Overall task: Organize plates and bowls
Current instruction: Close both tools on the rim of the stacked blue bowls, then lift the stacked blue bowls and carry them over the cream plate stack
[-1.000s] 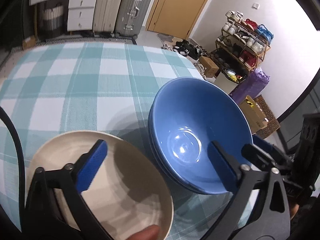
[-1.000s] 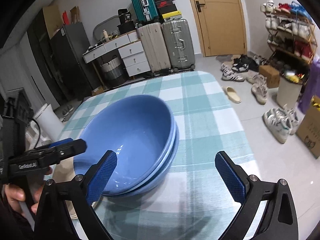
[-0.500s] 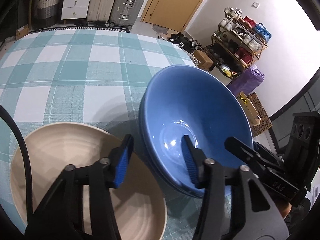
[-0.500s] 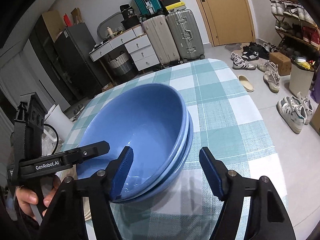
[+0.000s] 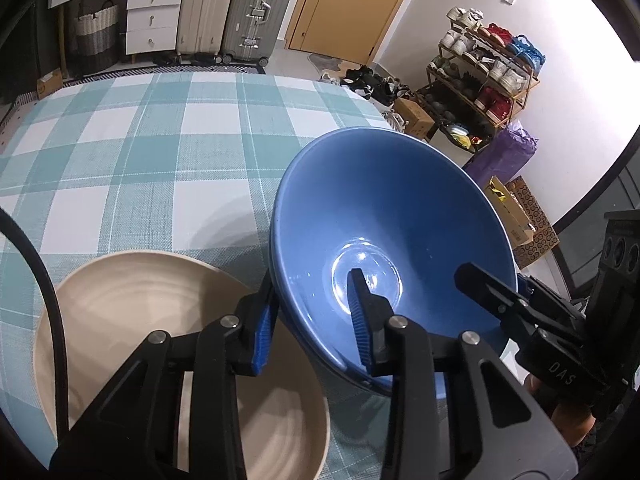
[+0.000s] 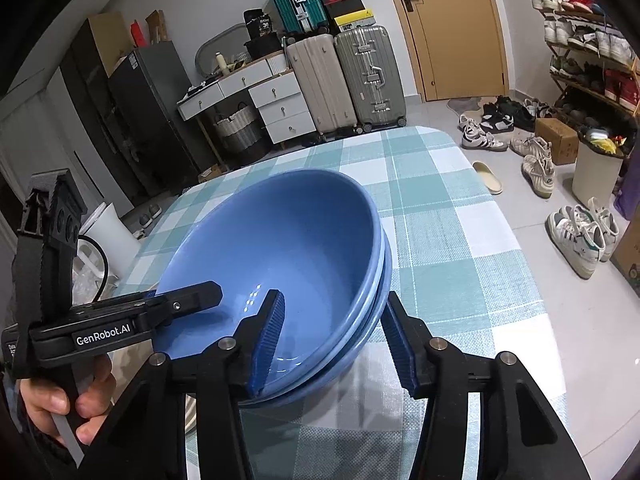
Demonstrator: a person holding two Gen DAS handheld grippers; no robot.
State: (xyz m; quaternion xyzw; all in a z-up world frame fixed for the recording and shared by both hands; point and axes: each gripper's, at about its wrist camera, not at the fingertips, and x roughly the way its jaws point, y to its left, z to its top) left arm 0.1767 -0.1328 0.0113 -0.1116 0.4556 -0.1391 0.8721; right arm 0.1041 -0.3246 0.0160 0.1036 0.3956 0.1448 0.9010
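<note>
Blue bowls (image 5: 400, 216) in both views, cream plate (image 5: 132, 320) only in left

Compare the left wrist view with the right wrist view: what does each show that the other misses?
Left wrist only: the cream plate beside the blue bowls, mostly clear of them. Right wrist only: the hand holding the left gripper, and that the bowls are two, nested. Both: the checked tablecloth, and each gripper, left gripper and right gripper, with jaws closing astride the bowls' rim.
</note>
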